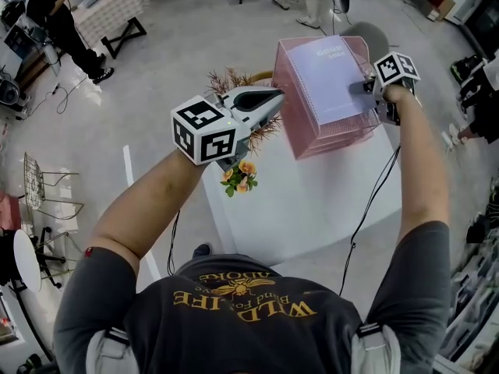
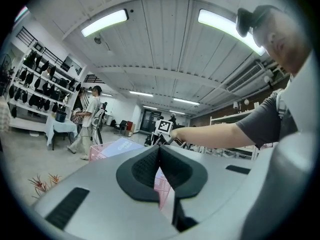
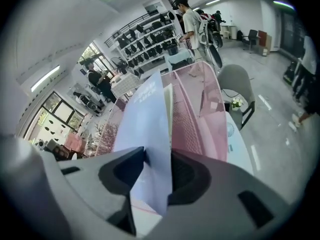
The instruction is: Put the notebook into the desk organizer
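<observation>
A pink mesh desk organizer point(image 1: 327, 140) stands at the far end of the white table point(image 1: 312, 209). A lavender notebook point(image 1: 331, 76) lies flat on its top tier. My right gripper point(image 1: 368, 89) is at the notebook's right edge. In the right gripper view the notebook point(image 3: 147, 129) runs between the jaws of the right gripper point(image 3: 158, 171) over the organizer point(image 3: 195, 119), and the pads stand slightly apart from it. My left gripper point(image 1: 277, 98) hovers beside the organizer's left side. Its pads meet on nothing in the left gripper view point(image 2: 160, 166).
Dried twigs point(image 1: 234, 80) and a sprig of orange flowers point(image 1: 240, 176) sit left of the organizer, under my left gripper. A grey chair point(image 1: 366, 33) stands behind the table. A wire chair point(image 1: 43, 189) is at the left, and a person point(image 1: 58, 22) stands far back.
</observation>
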